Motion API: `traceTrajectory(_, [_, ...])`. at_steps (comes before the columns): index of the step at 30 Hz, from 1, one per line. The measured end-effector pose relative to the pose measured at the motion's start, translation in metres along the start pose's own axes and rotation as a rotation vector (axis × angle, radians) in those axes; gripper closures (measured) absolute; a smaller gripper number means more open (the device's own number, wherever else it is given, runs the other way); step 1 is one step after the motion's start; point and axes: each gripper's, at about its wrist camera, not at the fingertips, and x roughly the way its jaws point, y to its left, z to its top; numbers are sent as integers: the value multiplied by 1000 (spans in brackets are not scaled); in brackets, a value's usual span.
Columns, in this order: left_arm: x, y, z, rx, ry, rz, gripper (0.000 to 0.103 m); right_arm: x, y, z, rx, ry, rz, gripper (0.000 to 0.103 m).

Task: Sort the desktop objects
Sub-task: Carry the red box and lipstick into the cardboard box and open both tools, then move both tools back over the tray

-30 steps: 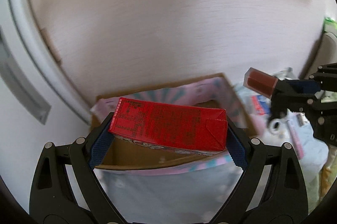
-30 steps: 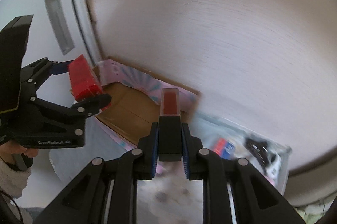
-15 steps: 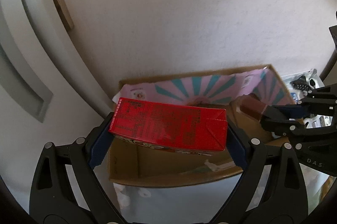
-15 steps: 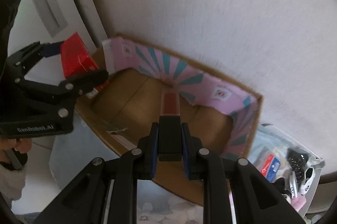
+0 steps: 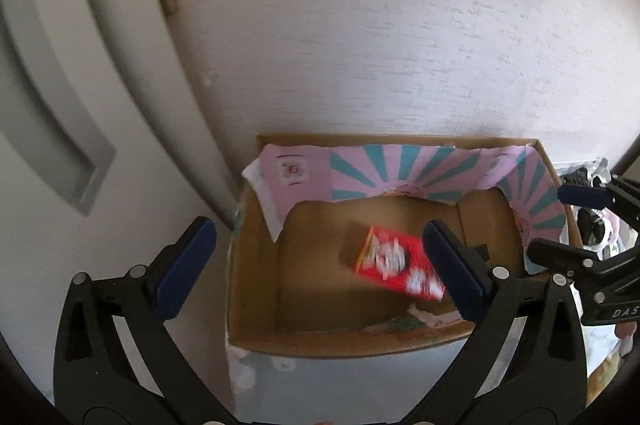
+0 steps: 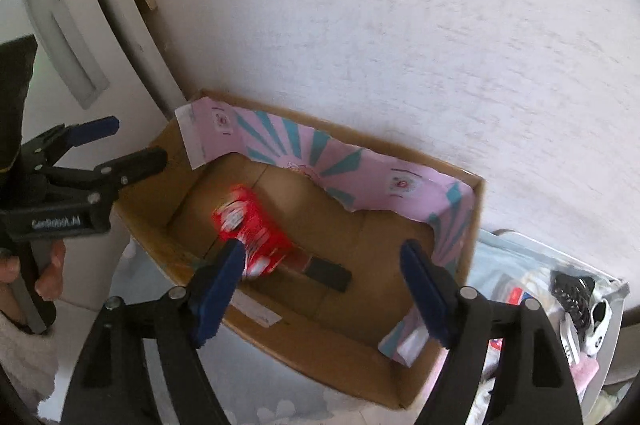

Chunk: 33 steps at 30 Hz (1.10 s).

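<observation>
Textured white wall (image 5: 400,25), pale cabinet door (image 5: 48,105)

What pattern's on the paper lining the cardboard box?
Pink paper lining with teal sunburst stripes; clearest in the left wrist view.

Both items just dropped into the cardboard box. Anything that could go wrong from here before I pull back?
The left tongs and right tongs, jaws just opened, hang low over the cardboard box; pulling back could snag its loose pink lining. The red carton looks blurred, maybe still tumbling onto the dark tube.
</observation>
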Motion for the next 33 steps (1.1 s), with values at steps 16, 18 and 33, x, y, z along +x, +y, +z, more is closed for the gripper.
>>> traceTrajectory(16, [-50, -28, 7, 1, -28, -40, 0, -61, -3, -18, -2, -43, -22, 27])
traceTrajectory(18, [-60, -40, 12, 19, -46, -46, 0, -73, -7, -21, 1, -59, -32, 27])
traceTrajectory(33, [-110, -194, 0, 258, -108, -236, 0, -181, -113, -114, 224, -70, -263, 27])
